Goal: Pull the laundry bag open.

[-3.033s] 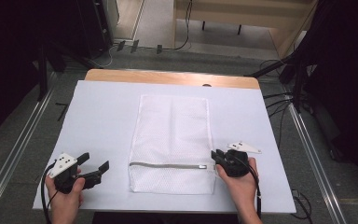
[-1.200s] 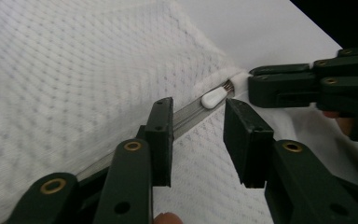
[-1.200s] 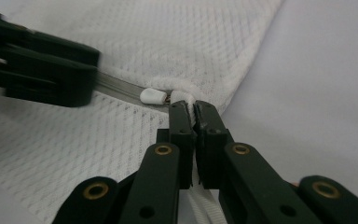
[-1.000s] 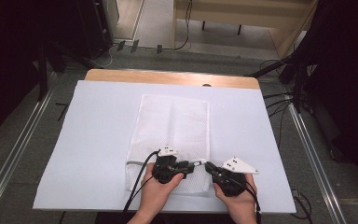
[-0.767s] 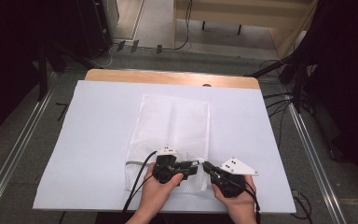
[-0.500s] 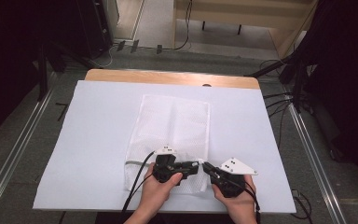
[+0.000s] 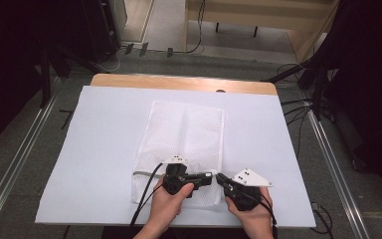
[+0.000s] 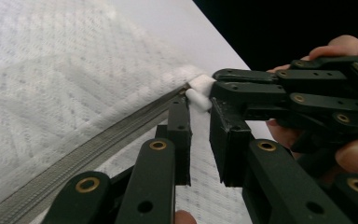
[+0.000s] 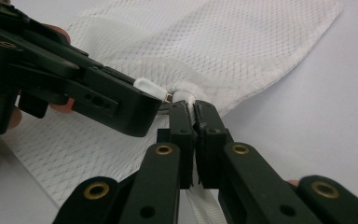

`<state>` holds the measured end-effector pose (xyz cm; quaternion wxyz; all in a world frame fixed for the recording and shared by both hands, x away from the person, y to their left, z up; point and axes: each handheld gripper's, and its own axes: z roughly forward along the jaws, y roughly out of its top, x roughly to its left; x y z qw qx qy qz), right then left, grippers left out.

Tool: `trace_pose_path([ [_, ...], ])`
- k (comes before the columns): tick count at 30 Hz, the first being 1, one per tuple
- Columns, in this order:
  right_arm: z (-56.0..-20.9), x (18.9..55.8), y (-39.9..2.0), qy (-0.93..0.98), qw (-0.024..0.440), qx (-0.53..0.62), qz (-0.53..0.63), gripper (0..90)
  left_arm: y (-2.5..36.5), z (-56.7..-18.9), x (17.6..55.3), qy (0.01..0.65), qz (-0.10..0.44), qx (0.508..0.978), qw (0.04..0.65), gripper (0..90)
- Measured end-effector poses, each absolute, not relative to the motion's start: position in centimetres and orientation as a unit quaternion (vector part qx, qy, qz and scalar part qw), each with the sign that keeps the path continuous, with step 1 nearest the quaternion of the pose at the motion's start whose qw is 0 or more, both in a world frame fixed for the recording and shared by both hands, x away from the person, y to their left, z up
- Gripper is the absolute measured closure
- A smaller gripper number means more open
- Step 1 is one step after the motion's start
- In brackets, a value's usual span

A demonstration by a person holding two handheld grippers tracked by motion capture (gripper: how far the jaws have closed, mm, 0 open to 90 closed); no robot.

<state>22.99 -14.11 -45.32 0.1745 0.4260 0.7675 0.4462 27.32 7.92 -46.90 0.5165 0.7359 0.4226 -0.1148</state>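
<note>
A white mesh laundry bag (image 7: 186,129) lies flat on the white table (image 7: 104,129), its grey zipper (image 8: 98,144) running along the near end. My right gripper (image 7: 220,178) is shut on the bag's white edge (image 9: 184,97) at the zipper's end. My left gripper (image 7: 210,177) reaches in from the left and meets it tip to tip. Its jaws have just been closing, and in the left gripper view (image 8: 199,109) they pinch the small white zipper pull (image 8: 199,91). The right gripper view shows that pull (image 9: 148,87) sticking out of the left gripper's tips, just above the right gripper (image 9: 194,109).
The table's wooden far edge (image 7: 179,82) shows beyond the white sheet. Metal rails (image 7: 15,159) run along the floor on both sides, and cables (image 7: 298,107) lie at the right. A cable (image 7: 146,199) trails from the left gripper over the bag's near corner.
Three seconds ago the left gripper stood open at the table's left; it now sits at the zipper end beside the right gripper. Over the last second both hands stayed put.
</note>
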Motion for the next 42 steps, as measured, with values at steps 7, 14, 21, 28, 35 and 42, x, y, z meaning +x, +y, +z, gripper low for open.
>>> trace_pose_path([
  [7,-45.2,22.9,-14.1,0.771,0.175,0.419,0.447,88.7,8.5,-46.8,27.7,0.439,-0.118,0.723,0.520,73.8],
  [14,-45.1,22.9,-13.9,0.773,0.173,0.415,0.447,88.6,8.5,-46.6,27.6,0.435,-0.112,0.724,0.523,86.4],
  [21,-45.2,22.8,-13.7,0.776,0.175,0.412,0.445,88.7,8.5,-46.4,27.4,0.436,-0.099,0.732,0.514,87.8],
  [28,-44.8,22.8,-13.9,0.777,0.181,0.408,0.443,88.9,8.9,-46.3,27.4,0.441,-0.070,0.742,0.499,87.9],
  [35,-44.6,22.8,-14.1,0.777,0.187,0.411,0.439,89.0,9.9,-46.5,27.2,0.448,-0.046,0.752,0.481,87.8],
  [42,-44.4,22.8,-14.5,0.776,0.187,0.419,0.433,89.0,12.2,-46.9,27.0,0.463,-0.034,0.753,0.466,87.8],
])
